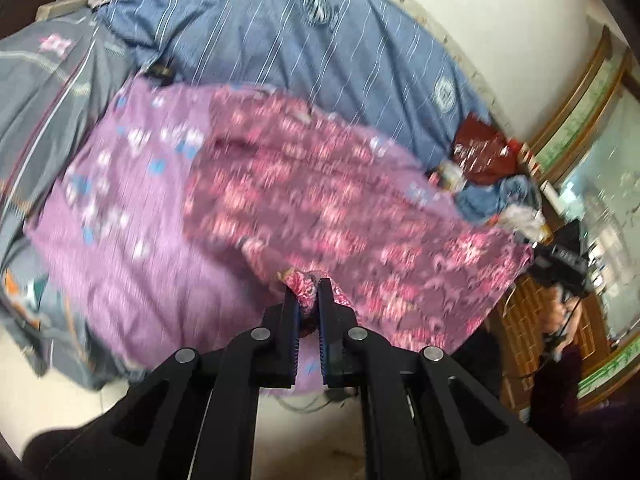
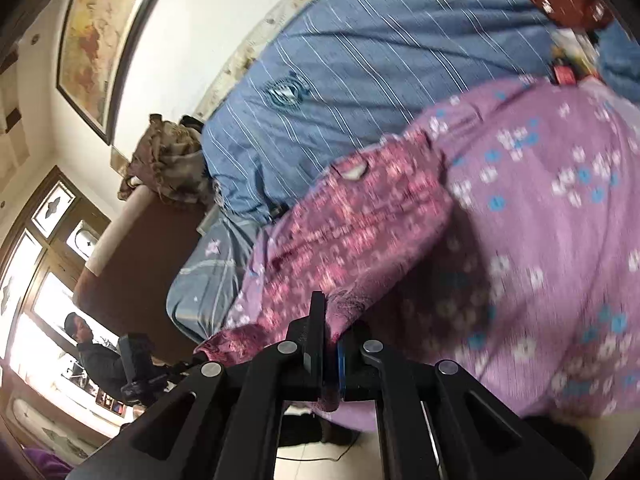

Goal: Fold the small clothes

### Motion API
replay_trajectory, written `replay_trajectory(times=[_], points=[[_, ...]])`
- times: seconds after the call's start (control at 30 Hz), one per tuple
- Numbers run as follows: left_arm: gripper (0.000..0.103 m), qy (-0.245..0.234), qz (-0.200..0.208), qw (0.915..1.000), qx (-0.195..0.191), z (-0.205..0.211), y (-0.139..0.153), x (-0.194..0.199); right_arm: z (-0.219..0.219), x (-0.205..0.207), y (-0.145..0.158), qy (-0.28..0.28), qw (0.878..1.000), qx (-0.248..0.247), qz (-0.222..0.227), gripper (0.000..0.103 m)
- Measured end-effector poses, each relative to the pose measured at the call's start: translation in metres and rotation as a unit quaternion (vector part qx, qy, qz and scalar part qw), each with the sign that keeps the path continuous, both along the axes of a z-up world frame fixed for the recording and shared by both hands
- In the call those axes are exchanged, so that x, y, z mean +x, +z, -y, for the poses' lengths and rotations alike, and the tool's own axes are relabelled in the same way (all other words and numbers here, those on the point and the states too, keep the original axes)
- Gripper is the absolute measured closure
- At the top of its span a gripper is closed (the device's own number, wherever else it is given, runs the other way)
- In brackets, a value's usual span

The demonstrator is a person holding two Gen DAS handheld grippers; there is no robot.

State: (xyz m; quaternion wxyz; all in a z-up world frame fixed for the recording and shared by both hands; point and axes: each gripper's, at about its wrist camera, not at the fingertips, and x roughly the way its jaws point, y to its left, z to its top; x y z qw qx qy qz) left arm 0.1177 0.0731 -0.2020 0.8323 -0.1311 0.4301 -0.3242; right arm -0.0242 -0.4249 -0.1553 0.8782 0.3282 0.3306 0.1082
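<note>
A pink-and-maroon floral garment (image 1: pixel 320 200) lies spread over a purple flowered sheet (image 1: pixel 132 200) on the bed. My left gripper (image 1: pixel 309 300) is shut on a bunched edge of the garment at its near side. In the right wrist view the same garment (image 2: pixel 360 232) lies across the purple sheet (image 2: pixel 560 220). My right gripper (image 2: pixel 330 320) is shut on another near edge of the garment; its right finger is mostly hidden under the cloth. Both views are motion-blurred.
A blue striped quilt (image 1: pixel 300 40) covers the far side of the bed along the white wall. A pile of red and blue clothes (image 1: pixel 488 168) sits at the bed's end. A person (image 2: pixel 96 352) with a camera stands by the window. Pale floor lies below the bed edge.
</note>
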Motion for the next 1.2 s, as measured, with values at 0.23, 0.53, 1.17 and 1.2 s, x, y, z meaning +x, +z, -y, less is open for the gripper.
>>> replay_trajectory(times=[0.23, 0.53, 1.17, 1.2], points=[[0.097, 0.032, 0.023, 0.9988, -0.029, 0.007, 0.026, 0.086, 0.033, 0.064, 0.019, -0.033, 0.999, -0.012, 0.007, 0.1], [0.097, 0.084, 0.018, 0.9959, -0.028, 0.039, 0.025, 0.244, 0.076, 0.216, -0.014, -0.089, 0.995, -0.025, -0.036, 0.1], [0.067, 0.201, -0.04, 0.9784, -0.025, 0.056, -0.072, 0.381, 0.138, 0.32, -0.144, -0.2, 0.975, 0.057, -0.075, 0.045], [0.054, 0.228, -0.006, 0.9734, -0.021, 0.05, -0.054, 0.366, 0.136, 0.314, -0.135, -0.197, 0.977, 0.047, -0.068, 0.045]])
